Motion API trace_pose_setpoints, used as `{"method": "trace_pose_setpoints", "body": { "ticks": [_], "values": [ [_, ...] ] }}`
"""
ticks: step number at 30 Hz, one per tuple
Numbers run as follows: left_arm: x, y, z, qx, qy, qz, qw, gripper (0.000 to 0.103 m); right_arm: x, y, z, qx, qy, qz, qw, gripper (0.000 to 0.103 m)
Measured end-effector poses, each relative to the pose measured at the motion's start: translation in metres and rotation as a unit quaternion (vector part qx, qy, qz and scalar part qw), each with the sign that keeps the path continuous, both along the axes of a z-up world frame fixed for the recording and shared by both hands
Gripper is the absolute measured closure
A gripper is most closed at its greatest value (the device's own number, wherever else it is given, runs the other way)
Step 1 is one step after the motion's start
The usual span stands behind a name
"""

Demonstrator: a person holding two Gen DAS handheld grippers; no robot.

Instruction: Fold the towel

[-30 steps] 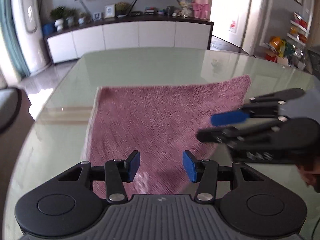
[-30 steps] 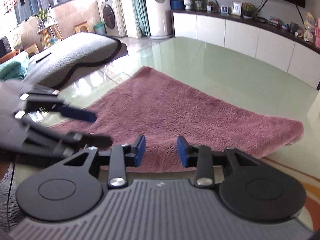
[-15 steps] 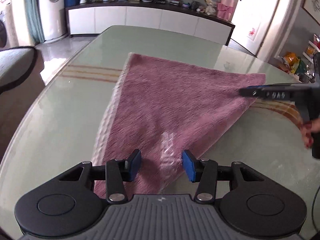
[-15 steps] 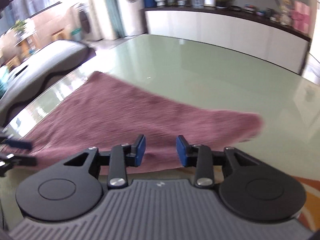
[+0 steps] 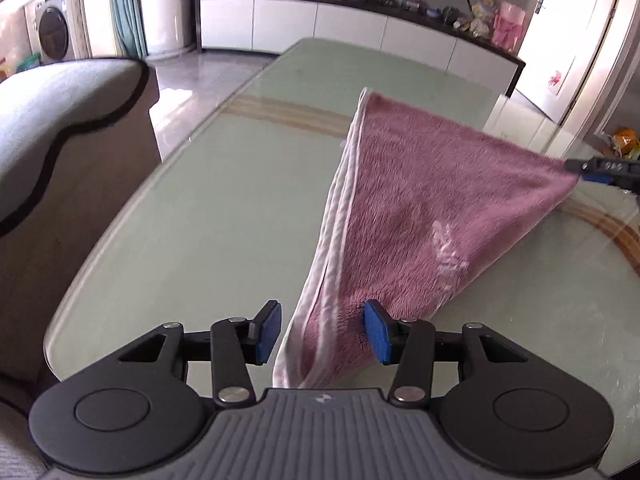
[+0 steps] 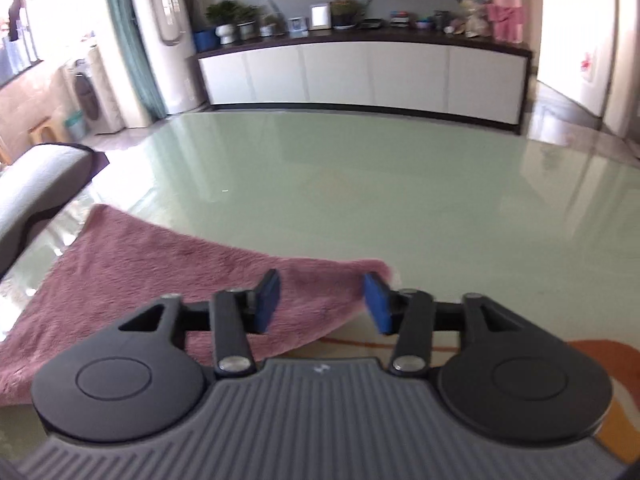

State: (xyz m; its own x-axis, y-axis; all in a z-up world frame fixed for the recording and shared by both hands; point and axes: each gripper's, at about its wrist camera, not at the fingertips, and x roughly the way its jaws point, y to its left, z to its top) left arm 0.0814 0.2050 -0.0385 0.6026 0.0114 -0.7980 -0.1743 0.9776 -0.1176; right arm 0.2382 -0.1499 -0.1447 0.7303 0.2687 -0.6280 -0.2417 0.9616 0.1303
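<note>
A pink towel with a white hem lies flat on the glass table. My left gripper hangs open over its near left corner; the cloth lies between the blue pads without being pinched. In the right wrist view the towel runs leftward from my right gripper. Its jaws are opening above the towel's right corner and the pads do not press on the cloth. The left wrist view also catches the right gripper's tips at that far right corner.
A grey sofa stands close to the table's left edge. A long white cabinet with plants and ornaments lines the far wall. Bare glass stretches beyond the towel. An orange pattern shows under the glass at the near right.
The two grippers have drawn apart, the left toward the towel's left corner and the right toward its right corner. The right jaws stand wider than before. The towel has stayed flat.
</note>
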Motion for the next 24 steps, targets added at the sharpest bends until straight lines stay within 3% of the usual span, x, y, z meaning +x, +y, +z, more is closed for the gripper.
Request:
{"method": "trace_pose_setpoints", "body": {
  "ticks": [4,14,20,23,24],
  "values": [
    [-0.004,-0.002,0.005,0.005,-0.015,0.001,0.9999,0.053,-0.003,-0.011,-0.001,0.030,0.017,-0.009,0.999,0.049],
    [-0.009,-0.001,-0.002,0.015,-0.007,-0.004,0.9999,0.048,0.009,-0.009,-0.019,0.089,0.074,-0.027,0.993,0.049],
    [-0.010,0.000,-0.003,0.015,-0.006,-0.006,0.9998,0.046,0.014,-0.010,-0.022,0.120,0.074,-0.038,0.989,0.049],
    [-0.011,0.001,-0.003,0.016,-0.006,-0.007,0.9998,0.045,0.018,-0.012,-0.022,0.139,0.076,-0.046,0.986,0.051],
    [-0.011,0.001,-0.003,0.016,-0.006,-0.007,0.9998,0.045,0.019,-0.013,-0.023,0.143,0.076,-0.047,0.986,0.059]
  ]
}}
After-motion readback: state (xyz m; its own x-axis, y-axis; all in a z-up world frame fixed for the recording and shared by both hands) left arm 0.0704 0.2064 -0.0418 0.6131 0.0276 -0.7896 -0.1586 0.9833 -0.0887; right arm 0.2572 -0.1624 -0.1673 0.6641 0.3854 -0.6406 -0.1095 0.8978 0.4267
